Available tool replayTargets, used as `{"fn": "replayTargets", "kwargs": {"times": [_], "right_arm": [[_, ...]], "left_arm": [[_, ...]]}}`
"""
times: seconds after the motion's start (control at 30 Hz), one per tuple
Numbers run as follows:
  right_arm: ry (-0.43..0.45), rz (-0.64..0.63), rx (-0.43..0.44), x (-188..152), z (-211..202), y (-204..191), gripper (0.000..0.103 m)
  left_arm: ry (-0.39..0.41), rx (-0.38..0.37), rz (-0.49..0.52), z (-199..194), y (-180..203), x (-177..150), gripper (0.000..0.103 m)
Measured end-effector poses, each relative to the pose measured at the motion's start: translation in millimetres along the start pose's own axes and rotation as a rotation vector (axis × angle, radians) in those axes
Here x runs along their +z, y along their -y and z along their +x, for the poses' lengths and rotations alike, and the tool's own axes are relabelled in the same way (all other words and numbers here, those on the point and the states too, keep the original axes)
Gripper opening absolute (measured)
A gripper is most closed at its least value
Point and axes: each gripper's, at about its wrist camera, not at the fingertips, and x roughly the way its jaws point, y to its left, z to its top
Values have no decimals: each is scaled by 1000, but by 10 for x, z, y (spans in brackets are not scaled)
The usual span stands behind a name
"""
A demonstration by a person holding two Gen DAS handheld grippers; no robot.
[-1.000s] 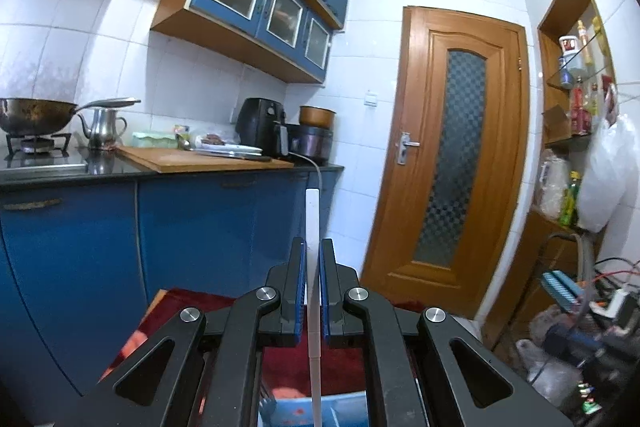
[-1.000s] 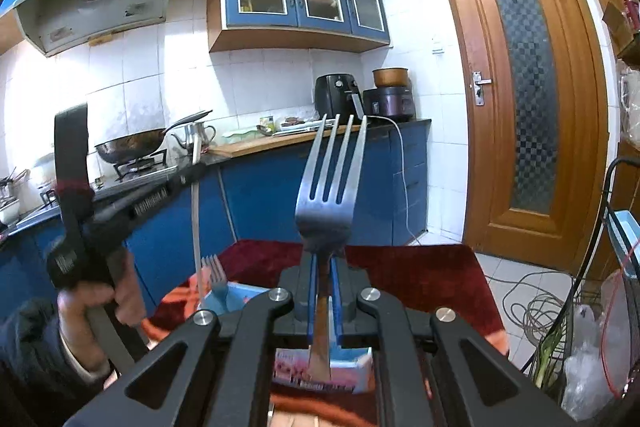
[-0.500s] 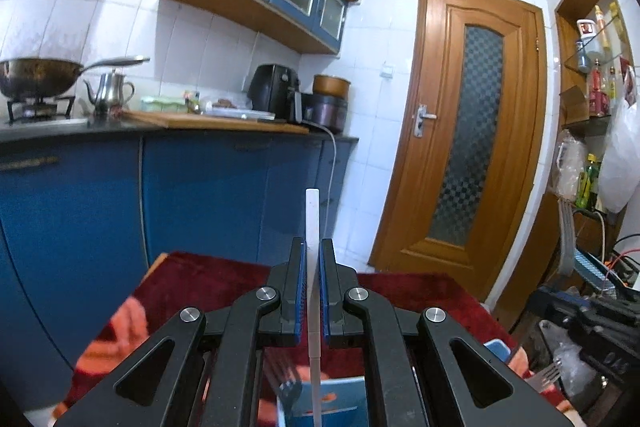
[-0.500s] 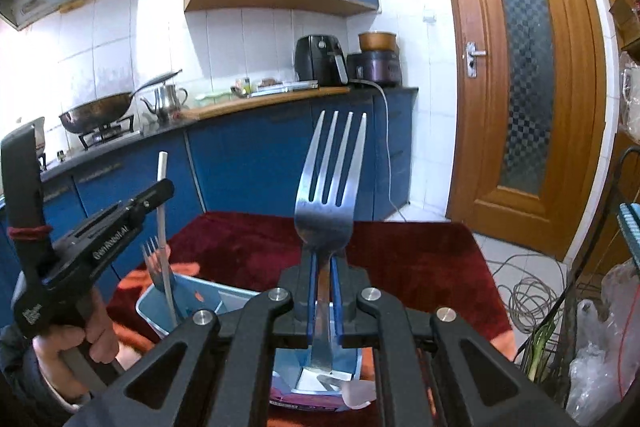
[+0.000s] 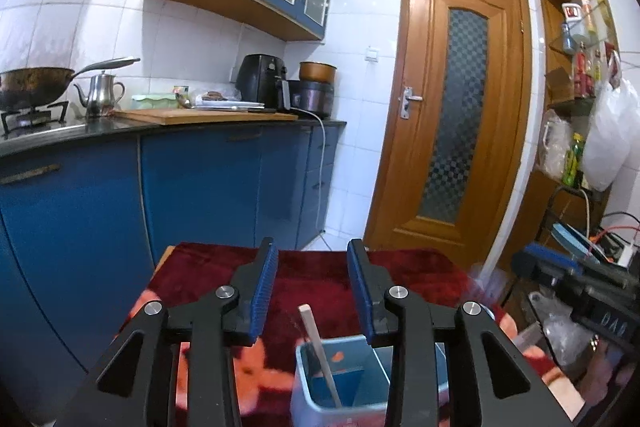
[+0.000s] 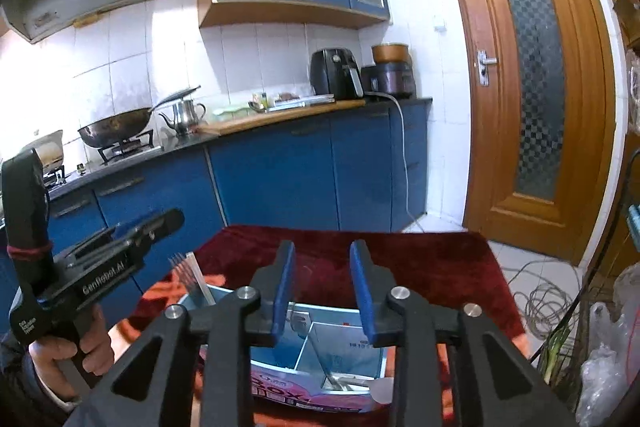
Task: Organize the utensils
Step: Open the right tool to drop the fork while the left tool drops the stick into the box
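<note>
Now both the left gripper (image 5: 308,291) and right gripper (image 6: 322,287) gape wide, ribbed blue pads bare, above the glossy rectangular box (image 6: 352,347), flat white stick (image 5: 320,351) leaning inside.

Black grippers (image 5: 312,291) — blue-padded jaws (silver screws)

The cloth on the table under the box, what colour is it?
Dark red cloth with orange-pink patches near the front; the right wrist view shows it best.

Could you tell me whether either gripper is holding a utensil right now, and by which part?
Nothing is held. The left gripper and right gripper both have open jaws; the white stick stands in the blue box.
</note>
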Motion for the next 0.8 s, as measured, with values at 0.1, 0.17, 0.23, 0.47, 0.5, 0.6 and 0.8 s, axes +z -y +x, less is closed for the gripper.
{"fn": "replayTargets", "kwargs": {"times": [0.1, 0.17, 0.23, 0.47, 0.5, 0.6, 0.8], "right_arm": [[22, -8, 2, 48, -122, -41, 32], [34, -12, 3, 65, -217, -59, 32], [36, -12, 5, 60, -319, -79, 33], [-14, -18, 4, -55, -572, -103, 33], [-25, -16, 4, -78, -601, -102, 33], [-62, -3, 9, -136, -663, -94, 33], [-127, 3, 3, -318, -769, -56, 33]], "left_arm": [[-19, -8, 11, -133, 19, 6, 37], [-34, -14, 11, -225, 15, 11, 37], [-46, -24, 16, -325, 25, 14, 37], [-91, -4, 85, -662, 138, -26, 37], [-110, -5, 93, -708, 160, -51, 37], [-167, -17, 89, -790, 183, -121, 37], [-259, -24, 79, -871, 210, -282, 37]]}}
